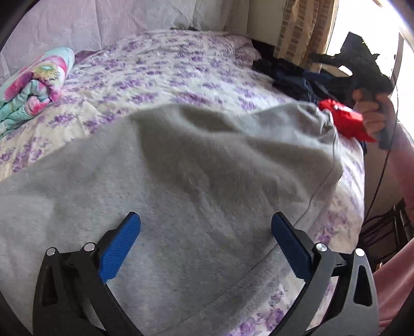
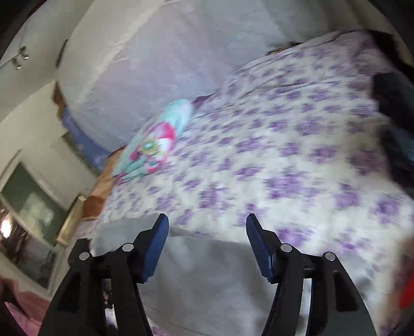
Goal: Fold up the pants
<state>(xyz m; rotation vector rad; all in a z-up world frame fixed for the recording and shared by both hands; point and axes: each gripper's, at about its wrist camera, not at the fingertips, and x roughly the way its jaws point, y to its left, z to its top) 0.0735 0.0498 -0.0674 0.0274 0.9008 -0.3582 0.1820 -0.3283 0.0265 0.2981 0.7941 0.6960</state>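
Grey fleece pants (image 1: 181, 175) lie spread and rumpled on a bed with a purple-flowered cover (image 1: 155, 72). My left gripper (image 1: 205, 219) is open just above the near part of the pants, blue pads wide apart, holding nothing. In the left wrist view the right gripper's red and black body (image 1: 346, 119) hangs in a hand at the pants' far right corner. In the blurred right wrist view my right gripper (image 2: 207, 222) is open and empty above the grey pants (image 2: 207, 271), facing across the flowered bed cover (image 2: 297, 155).
A folded pink and turquoise blanket (image 1: 33, 85) lies at the bed's left side, also in the right wrist view (image 2: 152, 139). A heap of dark clothes (image 1: 292, 75) sits at the far right of the bed, near a curtain (image 1: 305, 28). White pillows (image 1: 103, 18) lie at the head.
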